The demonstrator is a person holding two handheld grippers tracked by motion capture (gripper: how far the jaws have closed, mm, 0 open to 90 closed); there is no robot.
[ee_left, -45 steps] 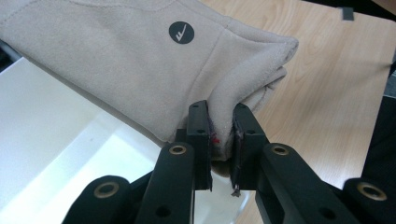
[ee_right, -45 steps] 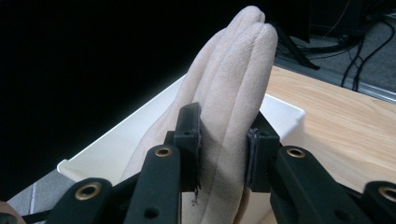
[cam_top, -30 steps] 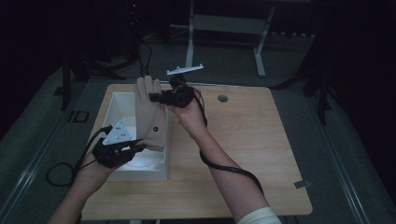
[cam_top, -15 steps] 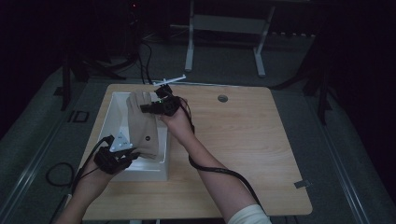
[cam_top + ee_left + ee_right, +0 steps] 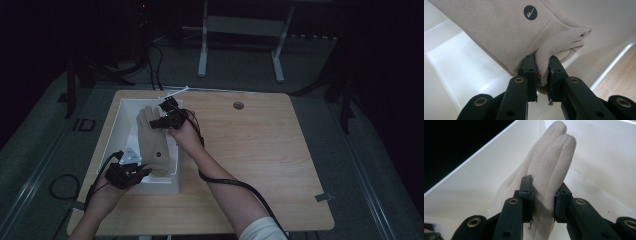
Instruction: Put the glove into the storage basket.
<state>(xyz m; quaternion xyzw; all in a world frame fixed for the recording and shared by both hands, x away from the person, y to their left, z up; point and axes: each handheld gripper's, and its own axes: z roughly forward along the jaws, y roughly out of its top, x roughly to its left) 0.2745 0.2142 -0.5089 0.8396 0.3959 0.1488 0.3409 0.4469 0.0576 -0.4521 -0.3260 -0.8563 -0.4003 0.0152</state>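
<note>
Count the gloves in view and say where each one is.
1: a beige glove stretched over the white bin, cuff pinched by the left hand-held gripper, fingers by the right hand-held gripper. A second may hide inside it.

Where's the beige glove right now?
In the high view the beige glove hangs stretched over the white bin at the table's left, its cuff pinched by the left gripper and its fingers by the right gripper.
</note>
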